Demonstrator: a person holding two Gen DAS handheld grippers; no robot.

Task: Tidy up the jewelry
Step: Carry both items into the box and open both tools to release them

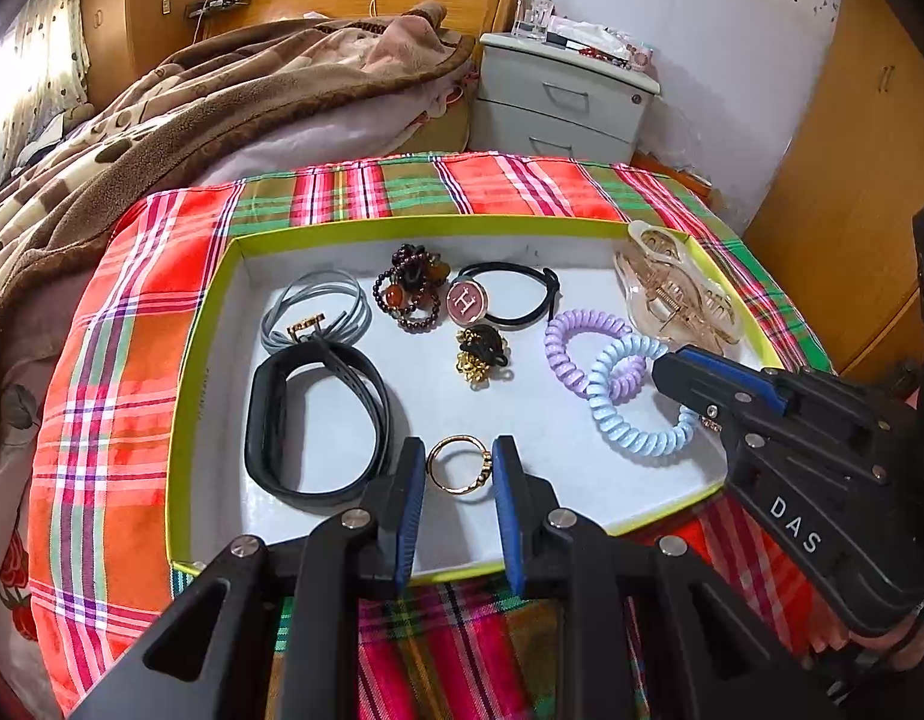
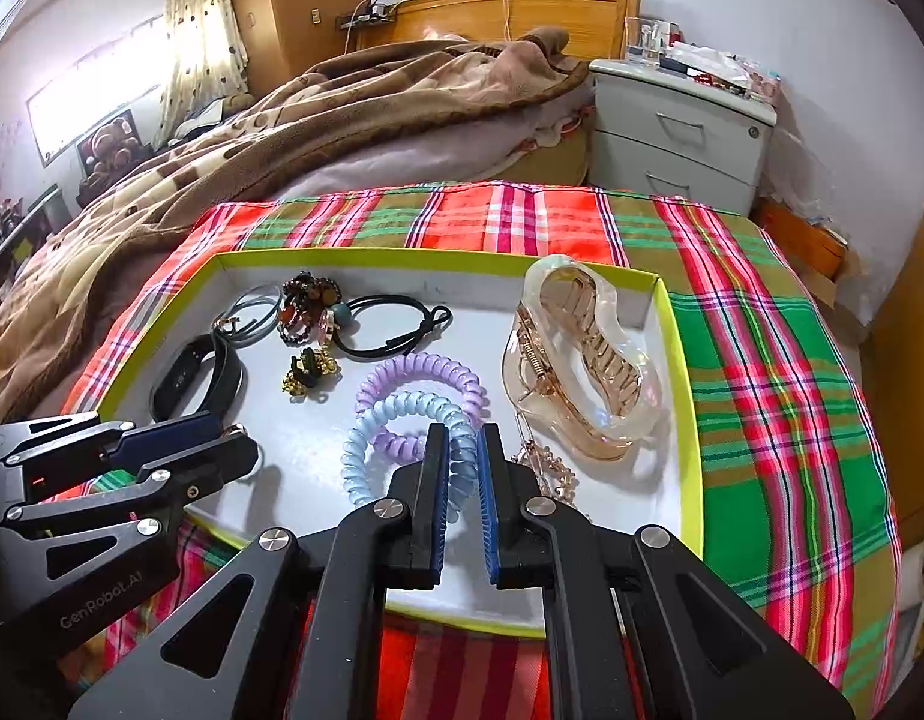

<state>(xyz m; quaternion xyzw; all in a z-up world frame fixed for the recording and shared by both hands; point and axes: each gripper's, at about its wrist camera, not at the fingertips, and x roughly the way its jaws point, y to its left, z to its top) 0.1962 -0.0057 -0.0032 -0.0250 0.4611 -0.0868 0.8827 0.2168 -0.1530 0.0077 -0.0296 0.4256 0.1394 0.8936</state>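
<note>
In the tray (image 1: pixel 204 324), the left gripper (image 1: pixel 459 462) clamps the gold ring (image 1: pixel 459 468), while the right gripper (image 2: pixel 462 450), nearly closed, pinches the blue coil tie (image 2: pixel 366 450).

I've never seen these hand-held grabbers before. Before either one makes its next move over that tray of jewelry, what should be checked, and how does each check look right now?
1. Gold ring sits between the left gripper's jaws, both pads apparently touching it: ok.
2. Ring lifted clear of the tray floor: cannot tell.
3. Right gripper jaws nearly closed at the blue coil tie; actually pinching it: cannot tell.
4. Black band close beside the left jaws but not caught: ok.
5. Thin chain lies right by the right jaws and might snag: not ok.
6. The two grippers are apart from each other: ok.
</note>
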